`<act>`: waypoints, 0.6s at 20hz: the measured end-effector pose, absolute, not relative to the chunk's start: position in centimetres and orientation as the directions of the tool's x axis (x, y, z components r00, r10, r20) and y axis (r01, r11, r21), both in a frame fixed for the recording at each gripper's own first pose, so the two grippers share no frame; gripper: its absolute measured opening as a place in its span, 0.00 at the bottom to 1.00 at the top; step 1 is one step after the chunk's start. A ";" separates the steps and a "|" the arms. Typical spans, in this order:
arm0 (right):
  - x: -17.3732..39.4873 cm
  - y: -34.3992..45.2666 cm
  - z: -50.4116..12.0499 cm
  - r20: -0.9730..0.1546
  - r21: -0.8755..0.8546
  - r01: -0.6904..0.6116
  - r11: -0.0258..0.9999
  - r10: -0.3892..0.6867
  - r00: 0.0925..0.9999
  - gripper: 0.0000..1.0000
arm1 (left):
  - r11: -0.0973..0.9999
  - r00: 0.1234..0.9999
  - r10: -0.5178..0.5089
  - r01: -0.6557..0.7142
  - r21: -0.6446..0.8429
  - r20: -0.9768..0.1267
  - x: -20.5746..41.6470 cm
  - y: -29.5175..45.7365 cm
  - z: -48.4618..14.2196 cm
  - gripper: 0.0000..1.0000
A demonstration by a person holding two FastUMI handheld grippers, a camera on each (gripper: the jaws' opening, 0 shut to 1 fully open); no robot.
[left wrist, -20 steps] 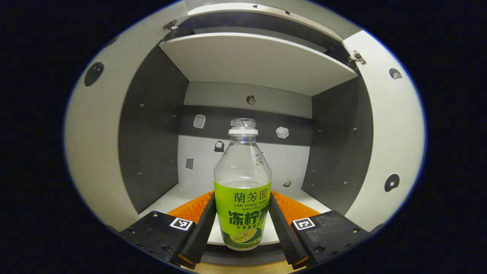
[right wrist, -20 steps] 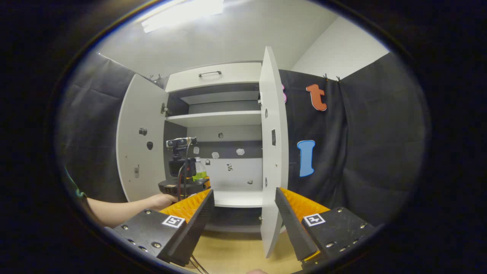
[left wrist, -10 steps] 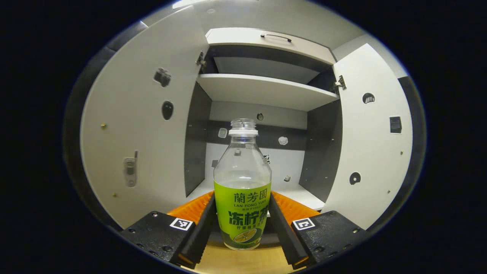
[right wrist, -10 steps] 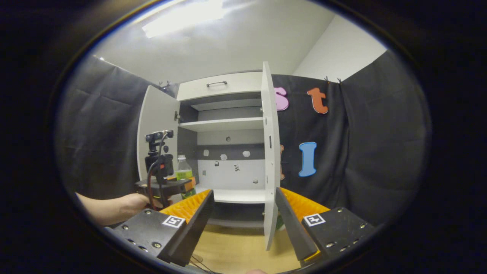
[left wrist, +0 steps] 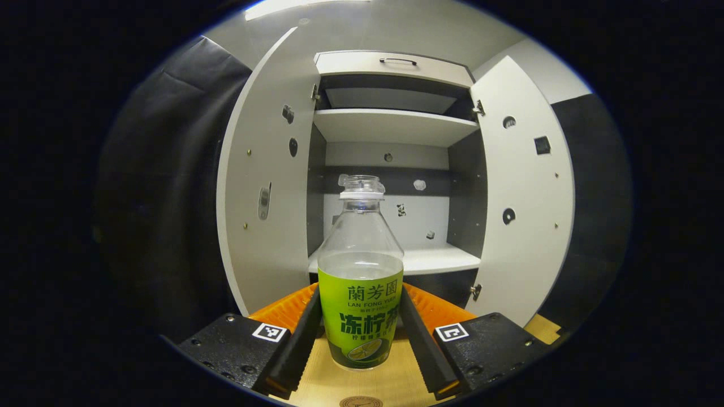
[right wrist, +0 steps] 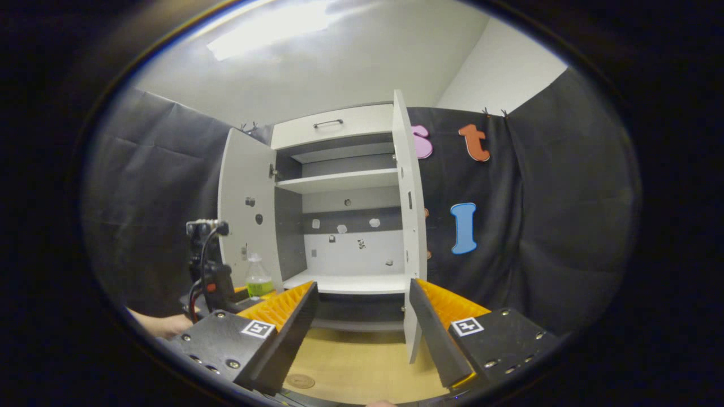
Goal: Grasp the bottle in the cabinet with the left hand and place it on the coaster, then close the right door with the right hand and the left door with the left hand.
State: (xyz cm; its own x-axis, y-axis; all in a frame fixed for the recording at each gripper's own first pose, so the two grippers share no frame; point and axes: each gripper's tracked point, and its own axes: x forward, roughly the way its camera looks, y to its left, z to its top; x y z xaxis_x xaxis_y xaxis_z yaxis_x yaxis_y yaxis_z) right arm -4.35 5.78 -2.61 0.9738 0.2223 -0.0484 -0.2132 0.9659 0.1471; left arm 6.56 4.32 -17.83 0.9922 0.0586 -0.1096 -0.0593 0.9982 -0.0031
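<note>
We are gripping green-labelled bottle [left wrist: 361,294] in left tongs [left wrist: 361,333], lower centre, above tabletop [left wrist: 362,381]. Coaster [left wrist: 361,402] peeking at bottom edge: misjudged descent risking off-centre landing, uncapped bottle spilling. Right tongs [right wrist: 362,316] gaping, empty.

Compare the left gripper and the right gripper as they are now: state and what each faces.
The left gripper has its jaws pressed on the bottle; the right gripper has its jaws spread with nothing between them. The left gripper faces the middle of the open cabinet past the bottle; the right gripper faces the edge of the right door. Both are over the wooden table, outside the cabinet.
</note>
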 end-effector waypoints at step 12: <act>-2.1 8.5 -0.6 0.055 0.236 -0.221 0.946 0.214 0.975 0.98 | 0.994 0.974 -0.104 0.105 -0.002 -0.202 -1.2 1.5 -33.6 0.81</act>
